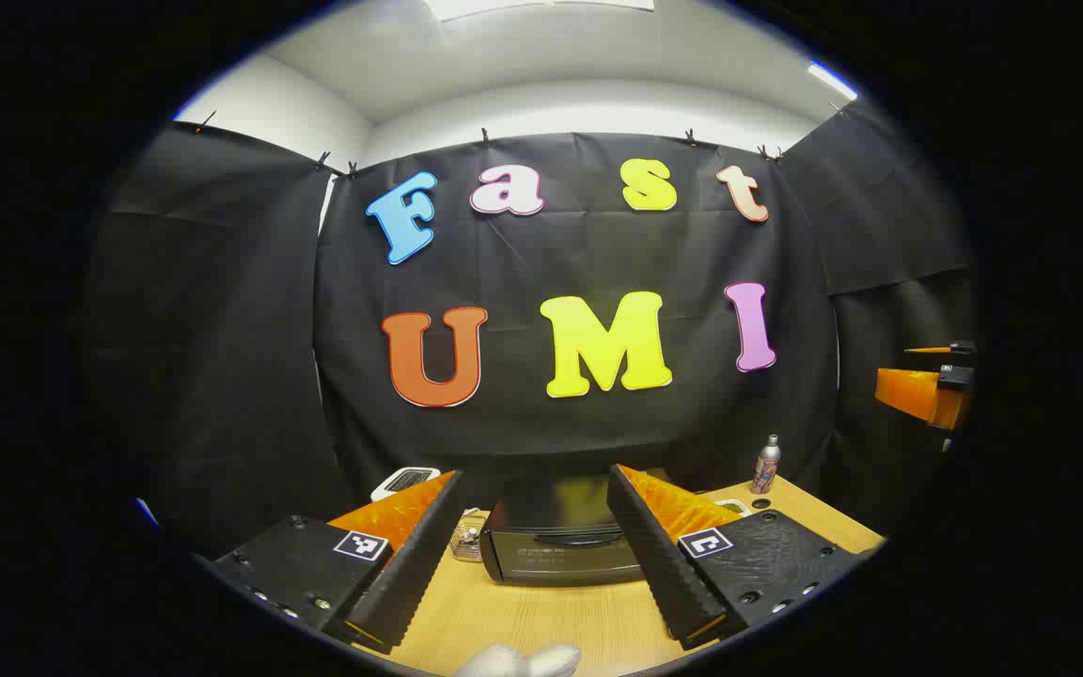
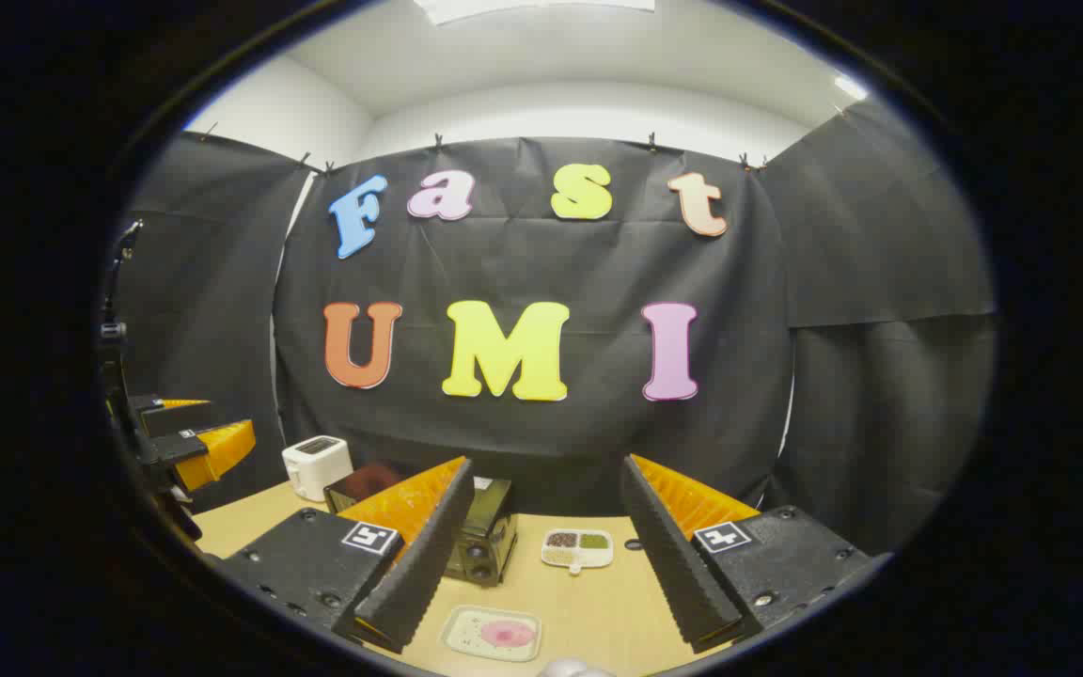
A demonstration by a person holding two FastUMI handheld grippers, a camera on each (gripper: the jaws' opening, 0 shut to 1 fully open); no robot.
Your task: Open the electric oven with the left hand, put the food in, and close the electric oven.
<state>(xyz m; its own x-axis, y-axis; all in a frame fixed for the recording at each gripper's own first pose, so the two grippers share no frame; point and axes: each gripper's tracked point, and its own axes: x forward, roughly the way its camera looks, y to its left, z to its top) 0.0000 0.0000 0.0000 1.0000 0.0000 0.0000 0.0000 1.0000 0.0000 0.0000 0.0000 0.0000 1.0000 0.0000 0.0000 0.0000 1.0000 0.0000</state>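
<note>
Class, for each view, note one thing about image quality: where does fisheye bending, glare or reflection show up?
Left gripper view: the table edge curves with fisheye bending, and the oven top mirrors a yellowish glow. Right gripper view: a ceiling light glares white at the top, and the left gripper sits stretched and dim at the rim.

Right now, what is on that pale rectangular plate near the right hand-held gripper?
A pink round piece of food lies on the pale rectangular plate. Nothing else shows on the plate, though its left end is hidden behind a gripper finger.
</note>
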